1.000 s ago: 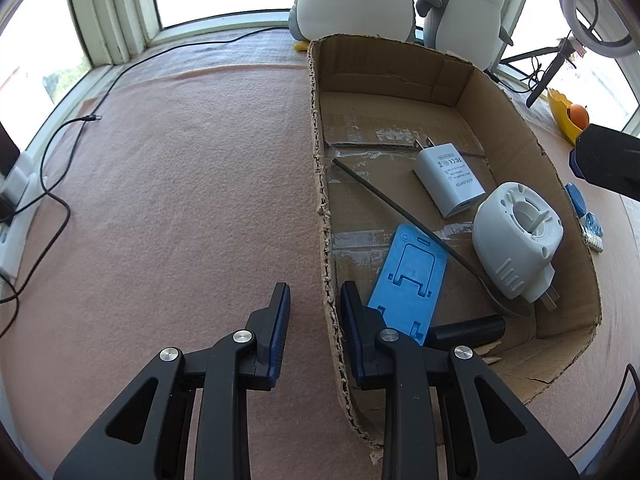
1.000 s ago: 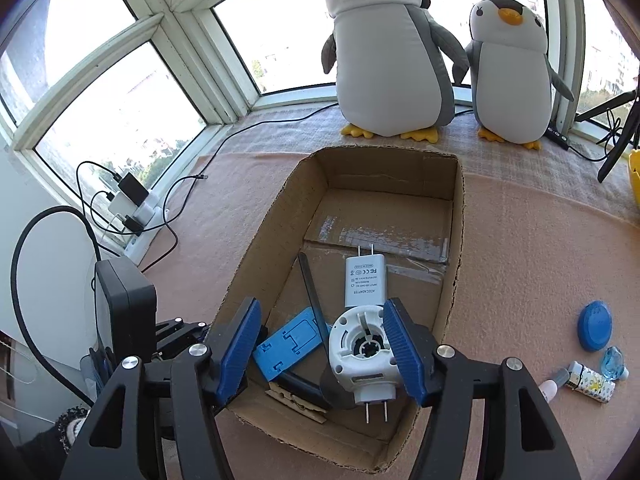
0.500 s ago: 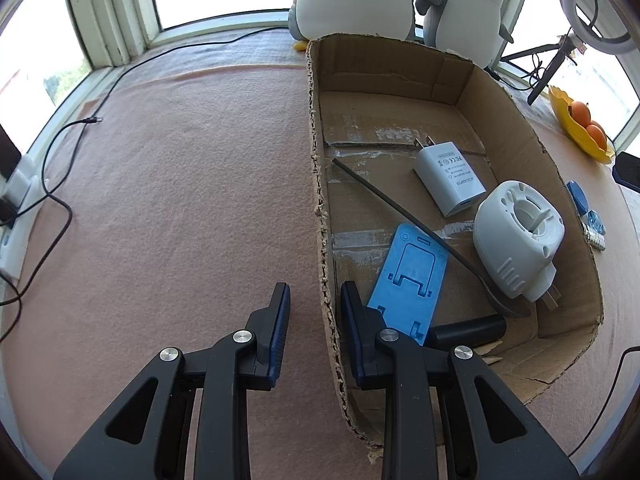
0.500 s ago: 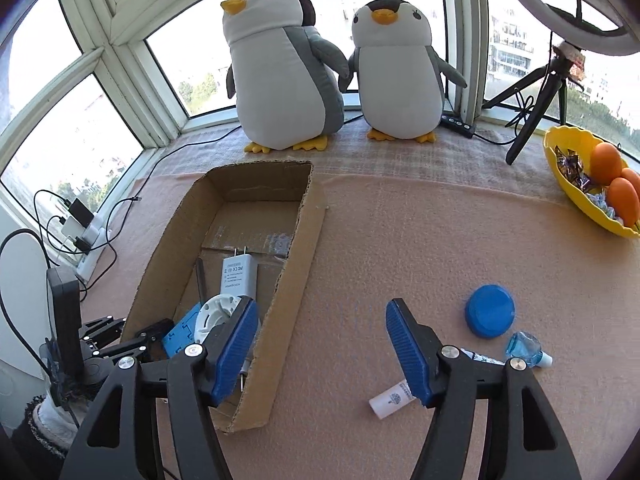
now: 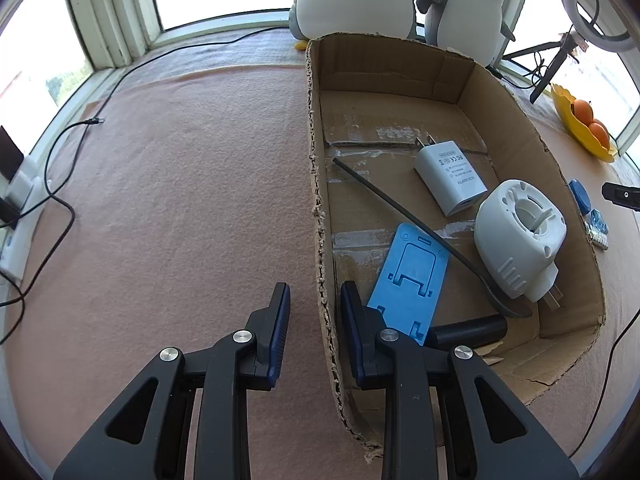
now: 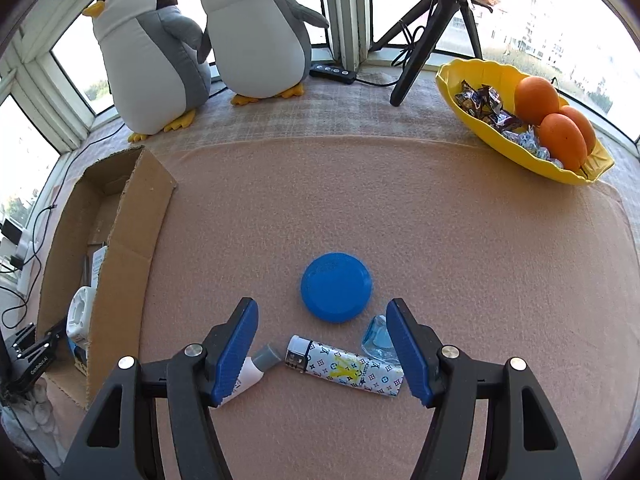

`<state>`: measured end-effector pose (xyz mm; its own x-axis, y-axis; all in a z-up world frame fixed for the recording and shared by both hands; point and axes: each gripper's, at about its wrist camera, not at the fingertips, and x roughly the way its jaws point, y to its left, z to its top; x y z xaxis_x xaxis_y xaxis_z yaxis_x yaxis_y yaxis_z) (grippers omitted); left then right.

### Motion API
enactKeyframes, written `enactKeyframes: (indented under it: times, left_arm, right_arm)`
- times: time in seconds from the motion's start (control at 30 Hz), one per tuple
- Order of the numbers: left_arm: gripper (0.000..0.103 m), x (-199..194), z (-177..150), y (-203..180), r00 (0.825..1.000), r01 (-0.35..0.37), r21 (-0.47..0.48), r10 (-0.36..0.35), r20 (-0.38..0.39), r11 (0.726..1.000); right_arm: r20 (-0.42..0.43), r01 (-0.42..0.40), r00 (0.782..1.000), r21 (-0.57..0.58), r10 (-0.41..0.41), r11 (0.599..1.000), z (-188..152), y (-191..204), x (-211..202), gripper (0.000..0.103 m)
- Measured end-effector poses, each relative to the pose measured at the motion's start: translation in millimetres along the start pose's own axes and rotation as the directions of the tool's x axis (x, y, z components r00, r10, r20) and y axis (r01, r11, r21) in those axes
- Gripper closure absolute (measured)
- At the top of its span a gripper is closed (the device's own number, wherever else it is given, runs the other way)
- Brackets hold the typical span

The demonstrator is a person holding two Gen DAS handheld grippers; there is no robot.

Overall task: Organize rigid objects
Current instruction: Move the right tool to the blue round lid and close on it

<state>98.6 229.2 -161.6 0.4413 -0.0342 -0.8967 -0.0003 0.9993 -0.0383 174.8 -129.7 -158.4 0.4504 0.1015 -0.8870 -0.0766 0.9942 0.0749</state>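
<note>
My left gripper (image 5: 314,300) has its jaws close together astride the near wall of the cardboard box (image 5: 316,140). In the box lie a white charger (image 5: 450,176), a round white plug adapter (image 5: 520,236), a blue phone stand (image 5: 412,276), a thin black rod (image 5: 400,208) and a black cylinder (image 5: 468,330). My right gripper (image 6: 320,304) hangs open over the mat to the right of the box. A patterned lighter (image 6: 344,368) lies between its fingers, untouched. A white tube (image 6: 256,372) is by the left finger, a small blue bottle (image 6: 378,338) by the right, and a blue lid (image 6: 336,287) just beyond.
Two plush penguins (image 6: 256,36) stand at the back by the window. A yellow bowl (image 6: 472,76) of oranges and sweets sits at the far right, with a black tripod (image 6: 424,44) beside it. Cables and a power strip (image 5: 20,196) run along the left edge.
My right gripper has swung right, from above the plug adapter in the box to over the loose items on the mat. The left gripper and the box have not moved.
</note>
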Motion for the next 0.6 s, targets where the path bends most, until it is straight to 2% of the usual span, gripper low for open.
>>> enactKeyframes:
  times: [0.37,0.6]
  left_arm:
    - [0.078,0.2,0.3,0.0,1.0,-0.003,-0.002,0.003,-0.001,1.0]
    - [0.078,0.4,0.0,0.2,1.0,-0.001,-0.008,0.001,-0.002,1.0]
  right_arm:
    - [-0.091,0.003,0.996,0.011,-0.002,1.0,7.8,-3.9,35.7,0.04]
    - [-0.131,0.031,0.991,-0.002,-0.031,1.0,12.9,-2.6,47.3,0.04]
